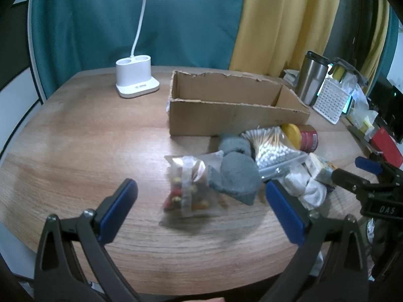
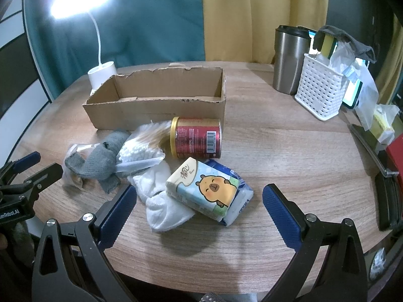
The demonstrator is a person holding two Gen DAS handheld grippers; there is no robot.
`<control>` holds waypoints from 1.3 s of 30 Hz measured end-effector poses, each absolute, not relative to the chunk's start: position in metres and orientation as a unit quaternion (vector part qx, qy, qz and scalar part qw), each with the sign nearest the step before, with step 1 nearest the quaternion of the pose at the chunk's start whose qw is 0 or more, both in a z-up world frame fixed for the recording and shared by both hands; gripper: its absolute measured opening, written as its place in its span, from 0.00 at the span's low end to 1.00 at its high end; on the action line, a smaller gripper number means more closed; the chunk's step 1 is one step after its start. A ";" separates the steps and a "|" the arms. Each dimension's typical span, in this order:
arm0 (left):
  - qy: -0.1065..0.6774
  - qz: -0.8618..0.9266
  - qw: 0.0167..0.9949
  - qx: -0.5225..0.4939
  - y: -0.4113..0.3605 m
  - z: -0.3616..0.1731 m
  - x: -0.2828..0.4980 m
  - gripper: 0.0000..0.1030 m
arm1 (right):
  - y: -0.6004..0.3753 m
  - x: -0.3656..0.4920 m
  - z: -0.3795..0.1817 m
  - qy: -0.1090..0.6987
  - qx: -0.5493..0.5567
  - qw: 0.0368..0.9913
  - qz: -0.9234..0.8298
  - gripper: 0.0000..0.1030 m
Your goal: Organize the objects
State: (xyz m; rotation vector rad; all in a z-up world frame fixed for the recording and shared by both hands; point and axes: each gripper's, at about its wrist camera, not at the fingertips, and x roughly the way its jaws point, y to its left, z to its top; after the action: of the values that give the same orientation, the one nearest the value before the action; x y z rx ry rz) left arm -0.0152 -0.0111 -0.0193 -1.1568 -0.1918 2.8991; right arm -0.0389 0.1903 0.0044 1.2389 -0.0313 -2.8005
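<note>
The loose pile on the round wood-grain table (image 2: 289,156) invites most of the trouble: at its left edge the clear plastic bag of small red and yellow pieces (image 1: 187,191) is limp and partly pinned under the rumpled grey sock (image 1: 235,176), so a pinch on the film would likely drag the sock along or slip off; next along, the clear zip bag of cotton swabs (image 2: 139,148) leans on the sock and against the red cylindrical tin with a gold rim (image 2: 196,138), which lies on its side and could roll toward the table edge if nudged; further right the white sock (image 2: 161,201) sits under the corner of the tissue pack printed with a cartoon capybara (image 2: 204,188), itself stacked on a blue-wrapped pack (image 2: 239,196), so lifting one risks spilling the other. The torn brown cardboard box (image 2: 156,98), apparently the destination, stands just behind the pile, looking empty, and its ragged low wall could catch a dangling sock. The left gripper (image 1: 201,211) hovers low over the near table, level, aimed at the bag of pieces, its blue-padded tongs spread wide with nothing between them. The right gripper (image 2: 199,214) hovers likewise, tongs spread wide and bracketing the white sock and tissue pack without touching
</note>
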 end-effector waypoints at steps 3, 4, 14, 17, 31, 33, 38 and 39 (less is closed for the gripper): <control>-0.061 0.926 0.007 -0.371 -0.011 -0.020 -0.015 0.99 | 0.190 -0.039 0.004 -0.010 0.404 0.039 -0.914 0.99; -0.061 0.927 0.008 -0.371 -0.011 -0.020 -0.015 0.99 | 0.190 -0.039 0.003 -0.010 0.405 0.039 -0.914 0.99; -0.062 0.926 0.007 -0.372 -0.013 -0.021 -0.015 0.99 | 0.190 -0.040 0.002 -0.011 0.405 0.037 -0.914 0.99; -0.061 0.926 0.007 -0.373 -0.013 -0.022 -0.015 0.99 | 0.190 -0.040 0.002 -0.012 0.406 0.037 -0.913 0.99; -0.061 0.926 0.007 -0.373 -0.012 -0.023 -0.016 0.99 | 0.190 -0.040 0.000 -0.014 0.408 0.035 -0.912 0.99; -0.061 0.926 0.007 -0.373 -0.012 -0.023 -0.016 0.99 | 0.190 -0.040 0.001 -0.015 0.408 0.036 -0.912 0.99; -0.061 0.925 0.007 -0.374 -0.013 -0.024 -0.016 0.99 | 0.190 -0.040 0.001 -0.015 0.408 0.035 -0.912 0.99; -0.061 0.925 0.007 -0.374 -0.013 -0.024 -0.016 0.99 | 0.190 -0.041 0.001 -0.015 0.409 0.035 -0.912 0.99</control>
State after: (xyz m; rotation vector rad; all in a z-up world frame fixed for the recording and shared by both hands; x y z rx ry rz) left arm -0.0164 -0.0129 -0.0241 -1.1710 -0.1917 2.8940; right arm -0.0405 0.1903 0.0007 1.2574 -0.0475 -2.8016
